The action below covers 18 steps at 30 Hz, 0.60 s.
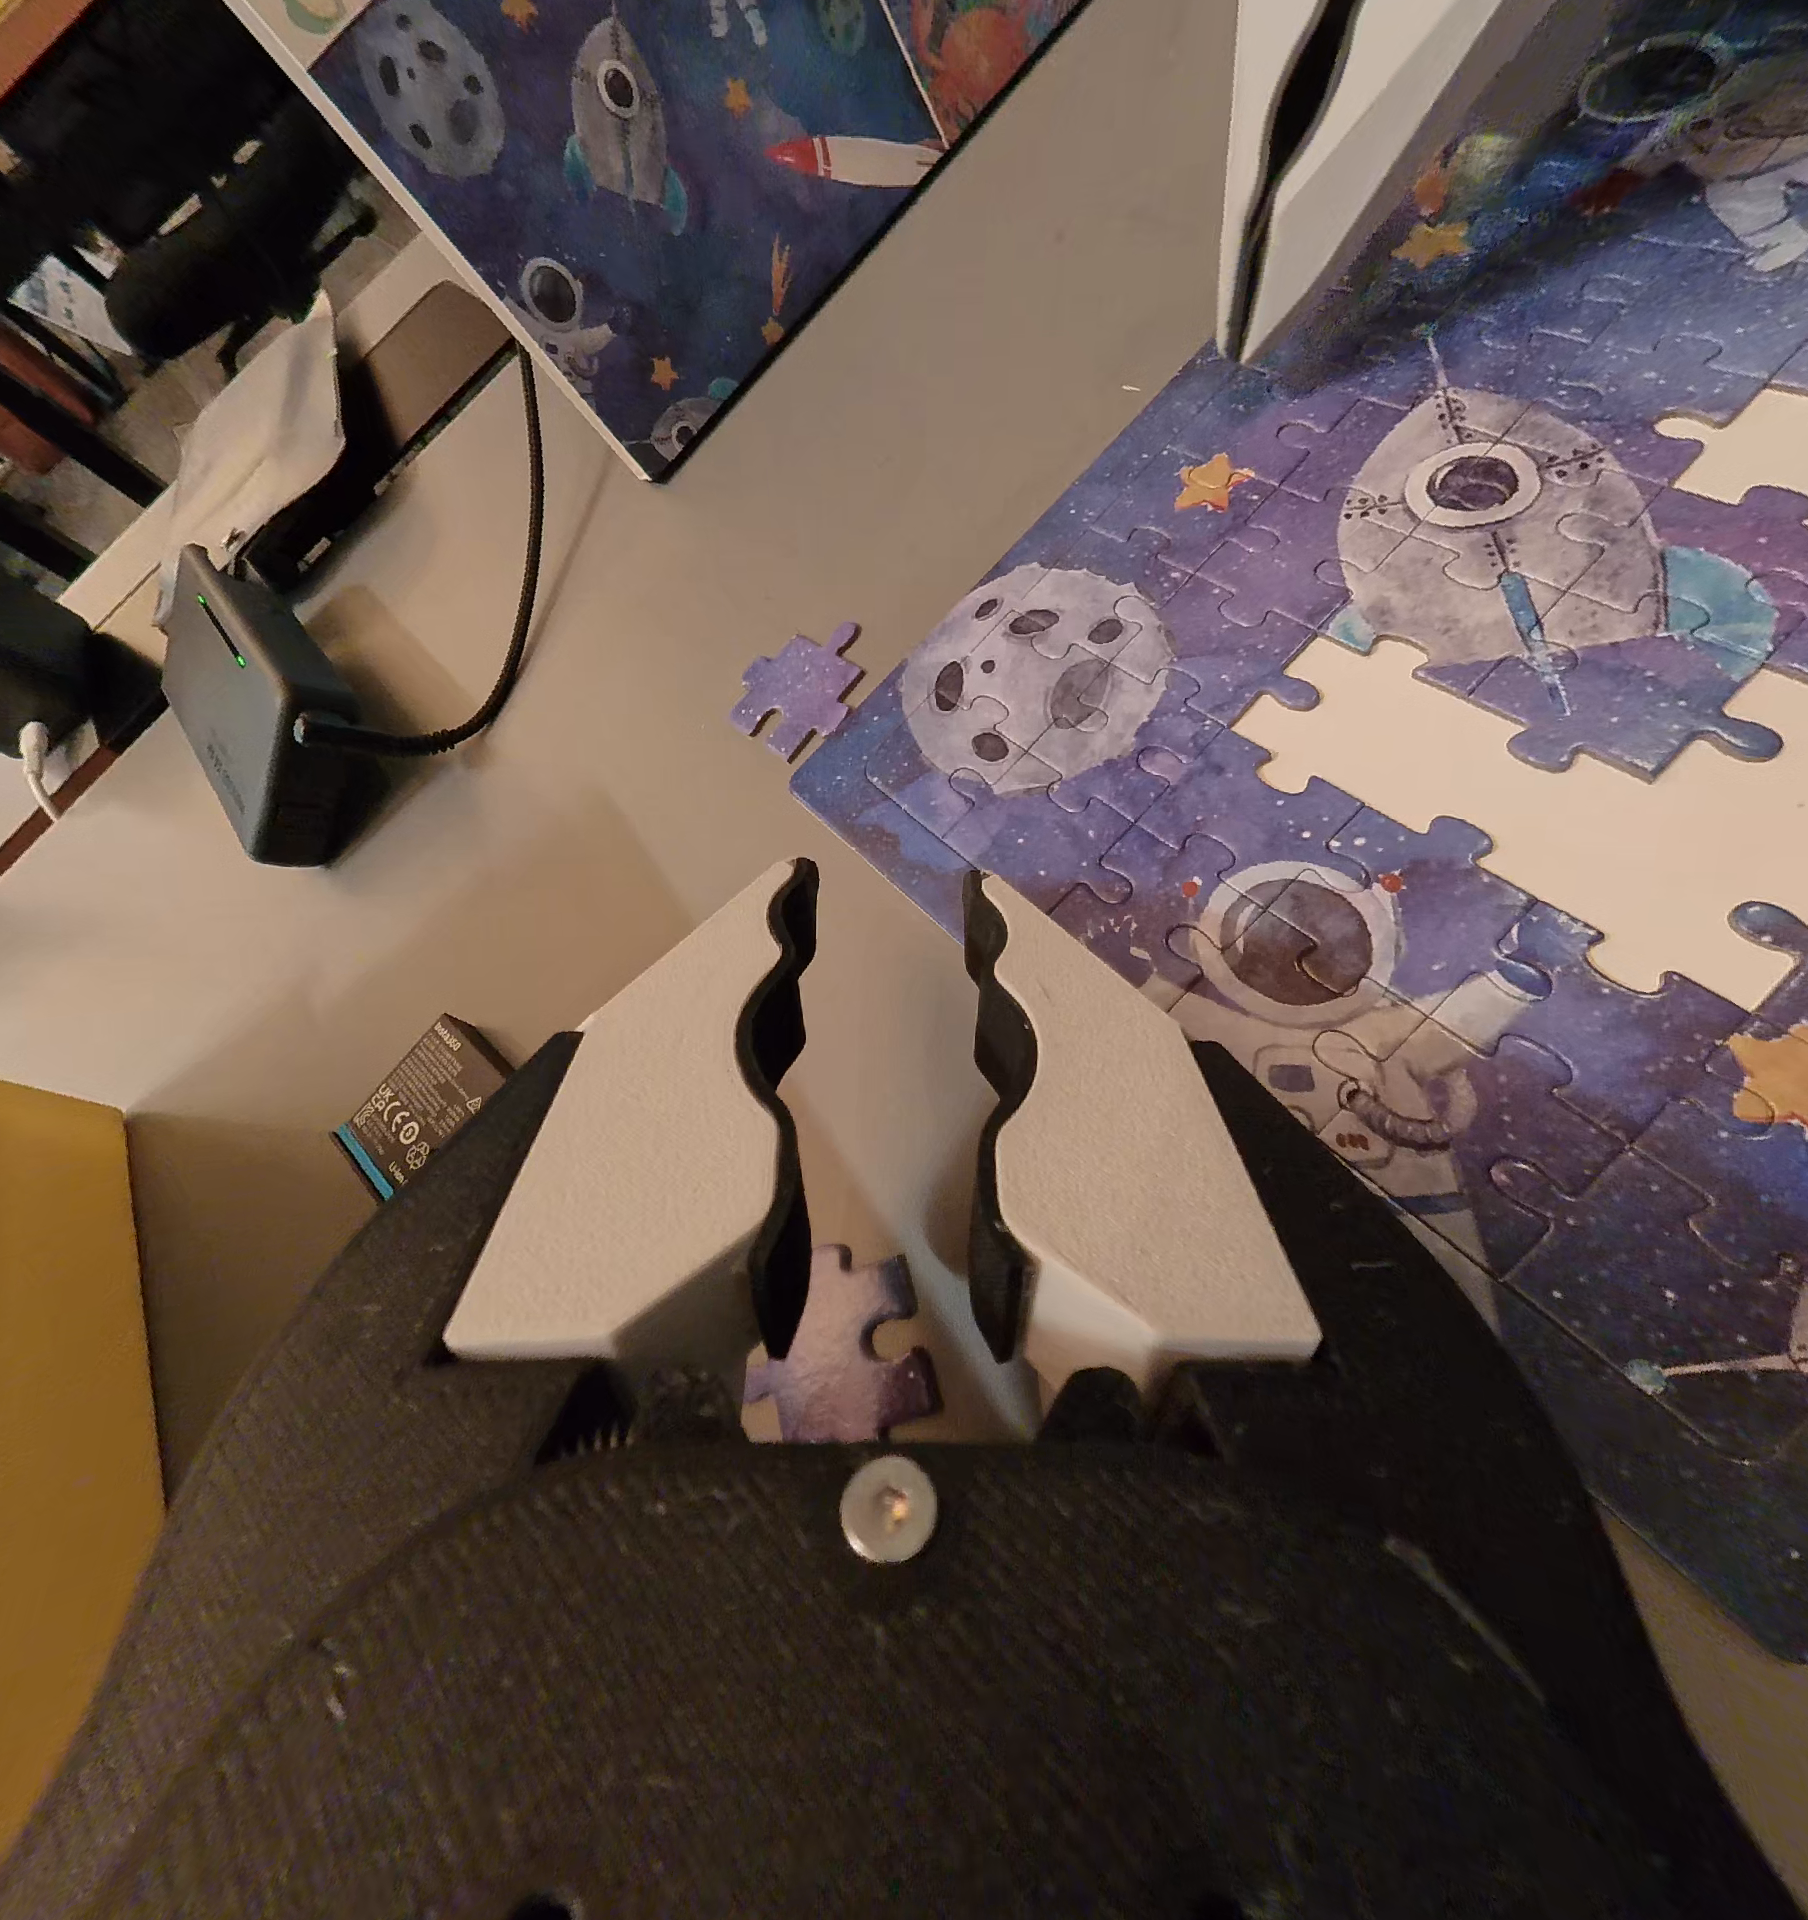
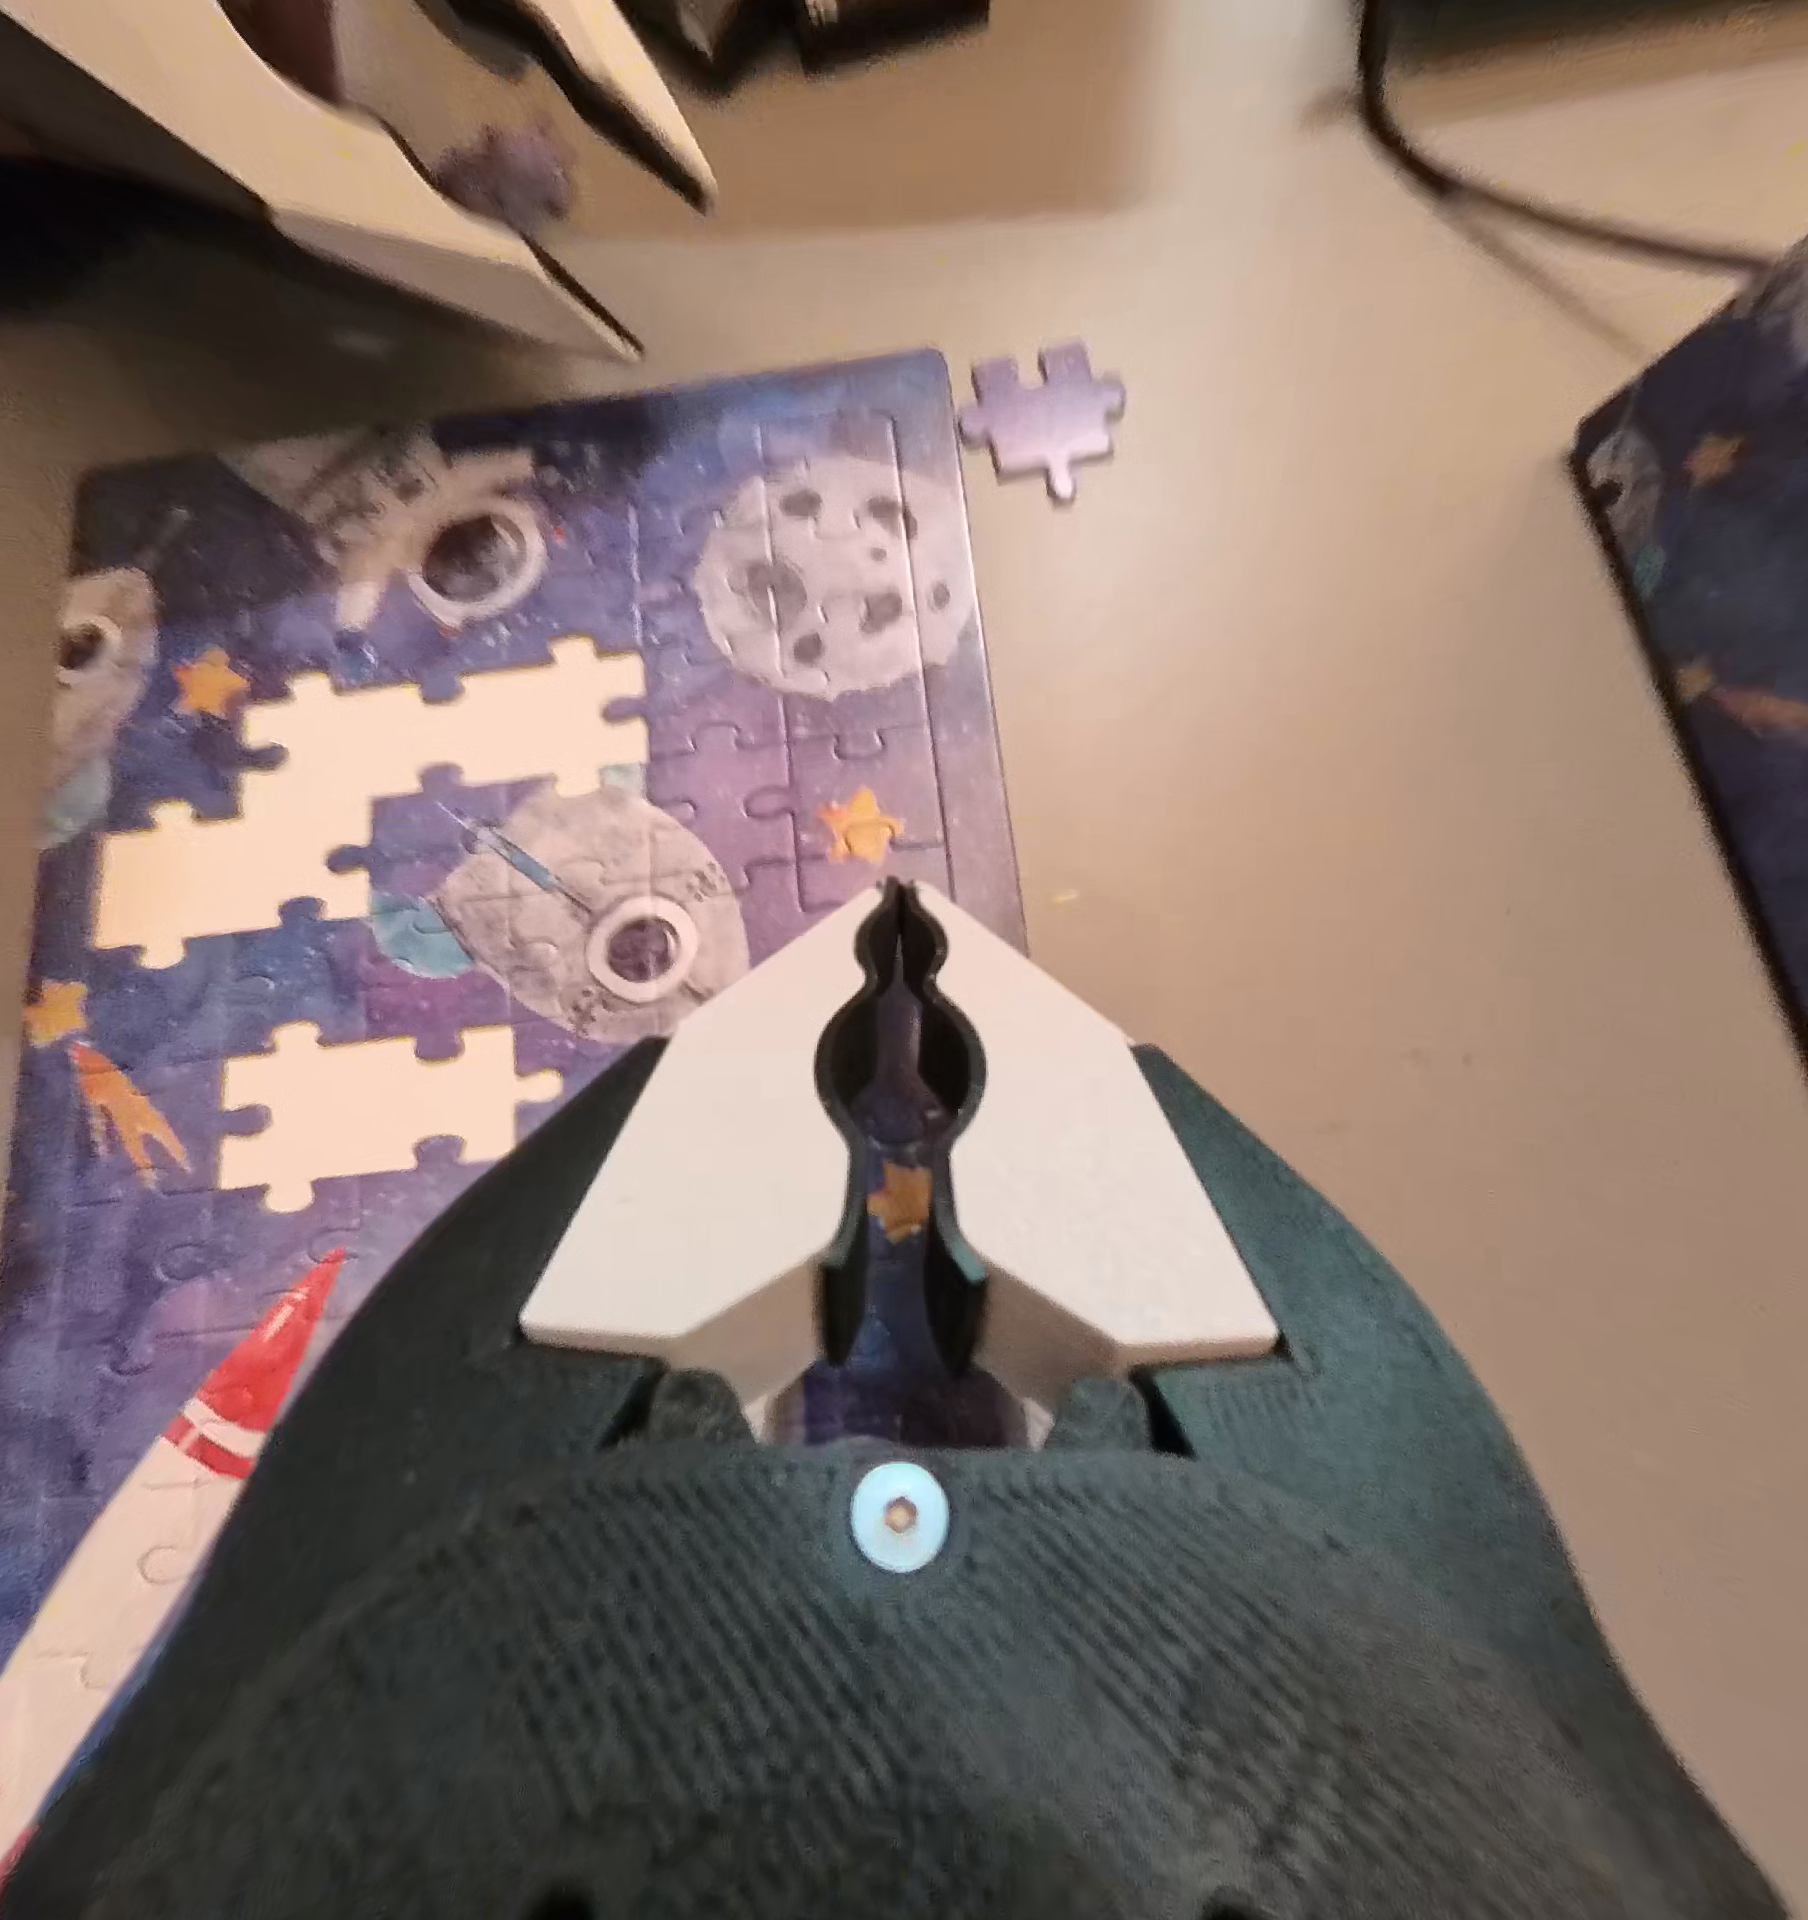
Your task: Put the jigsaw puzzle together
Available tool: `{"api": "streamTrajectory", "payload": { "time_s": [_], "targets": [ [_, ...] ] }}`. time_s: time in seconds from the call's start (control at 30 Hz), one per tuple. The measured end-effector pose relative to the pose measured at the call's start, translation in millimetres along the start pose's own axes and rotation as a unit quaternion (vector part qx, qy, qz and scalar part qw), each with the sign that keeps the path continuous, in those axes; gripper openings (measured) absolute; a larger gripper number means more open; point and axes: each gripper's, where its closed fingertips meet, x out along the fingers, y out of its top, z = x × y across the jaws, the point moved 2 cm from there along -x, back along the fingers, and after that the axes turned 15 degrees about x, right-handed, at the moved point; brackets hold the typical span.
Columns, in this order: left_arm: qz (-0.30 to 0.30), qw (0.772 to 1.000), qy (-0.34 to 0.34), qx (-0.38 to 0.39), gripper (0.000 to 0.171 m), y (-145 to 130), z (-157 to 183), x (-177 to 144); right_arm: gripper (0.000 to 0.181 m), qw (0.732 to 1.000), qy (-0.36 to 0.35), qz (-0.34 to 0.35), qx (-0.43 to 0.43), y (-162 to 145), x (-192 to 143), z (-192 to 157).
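The space-themed jigsaw puzzle (image 1: 1087, 821) lies flat on the pale table, mostly joined, with several bare gaps (image 1: 1554, 831) in its middle. It also shows in the right wrist view (image 2: 838, 748). A loose purple piece (image 1: 801, 686) lies on the table beside the puzzle's moon corner (image 2: 1045, 416). My left gripper (image 1: 889, 881) is open and hovers off that corner. A second purple piece (image 1: 843, 1351) shows low between its fingers, unclamped. My right gripper (image 2: 895, 894) is shut, tips touching, above the puzzle's edge near a yellow star. I see nothing held in it.
A box with the matching space picture (image 1: 609, 208) stands on the table beyond the puzzle (image 2: 1731, 623). A grey device with a black cable (image 1: 245, 707) and a small black pack (image 1: 422, 1101) sit at left. A yellow object (image 1: 38, 1299) is at the near left. My right fingertips sit around 12 centimetres from my left ones. The right gripper is farther from the yellow object (image 1: 38, 1299), some 35 centimetres, than the left, some 20 centimetres.
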Motion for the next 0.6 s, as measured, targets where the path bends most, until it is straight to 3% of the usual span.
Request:
{"api": "streamTrajectory", "payload": {
  "time_s": [0.03, 0.23, 0.37, 0.5, 0.6],
  "targets": [
    [0.000, 1.000, 0.000, 0.000, 0.026, 0, 0, 0, 0.000, 1.000, -0.011, -0.025, 0.001, -8, 4, 4],
    [0.000, 1.000, 0.005, -0.001, 0.025, 0, -1, -1, 0.000, 0.999, -0.030, -0.012, -0.001, -8, 3, 7],
    [0.016, 0.999, 0.033, -0.002, 0.010, 4, -8, -5, 0.000, 0.998, -0.063, -0.010, -0.007, -12, -1, 9],
    [0.061, 0.998, -0.008, -0.007, 0.000, 38, -2, -10, 0.000, 0.993, -0.100, 0.044, 0.034, -2, -13, 14],
    [0.076, 0.992, -0.096, -0.014, 0.000, 71, 19, 5, 0.000, 0.991, -0.094, 0.060, 0.074, -3, -15, 7]
  ]
}}
